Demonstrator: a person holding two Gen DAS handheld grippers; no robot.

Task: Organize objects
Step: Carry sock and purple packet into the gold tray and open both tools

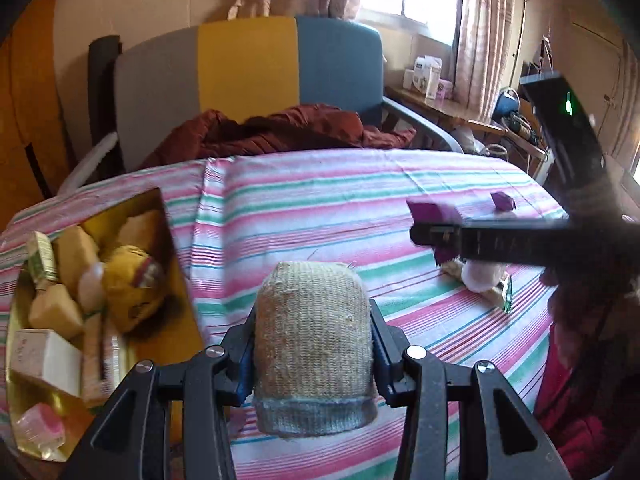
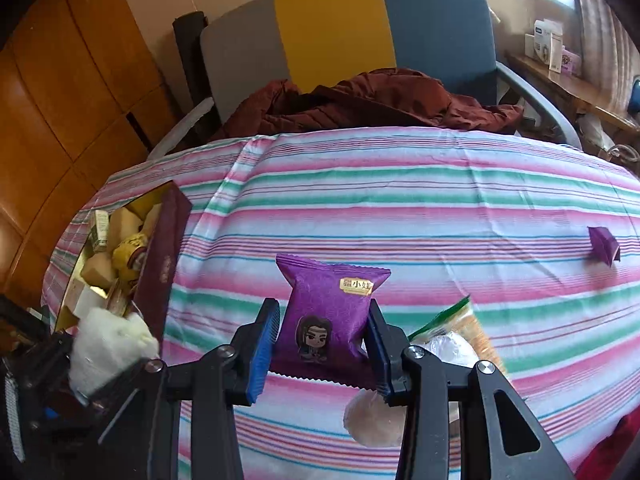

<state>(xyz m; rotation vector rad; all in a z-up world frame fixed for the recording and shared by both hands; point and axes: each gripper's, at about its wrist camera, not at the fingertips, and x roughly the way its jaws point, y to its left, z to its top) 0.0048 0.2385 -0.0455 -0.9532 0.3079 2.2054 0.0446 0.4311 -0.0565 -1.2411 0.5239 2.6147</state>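
Carrying both loads boxward: my left gripper (image 1: 314, 344) clamps a woven pad (image 1: 312, 344), my right gripper (image 2: 326, 344) a purple snack packet (image 2: 330, 320); gold box (image 1: 176, 340) at nine o'clock part-filled, purple wrapper (image 2: 604, 246) and clear-wrapped snacks (image 2: 452, 344) left on tabletop (image 2: 400, 208).

Both wrist views look steeply down, sharing the striped tablecloth (image 1: 320, 200)

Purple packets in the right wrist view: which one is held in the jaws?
The larger purple packet with the cartoon figure, clamped between the right gripper's jaws. The small purple packet lies loose on the striped cloth, far right.
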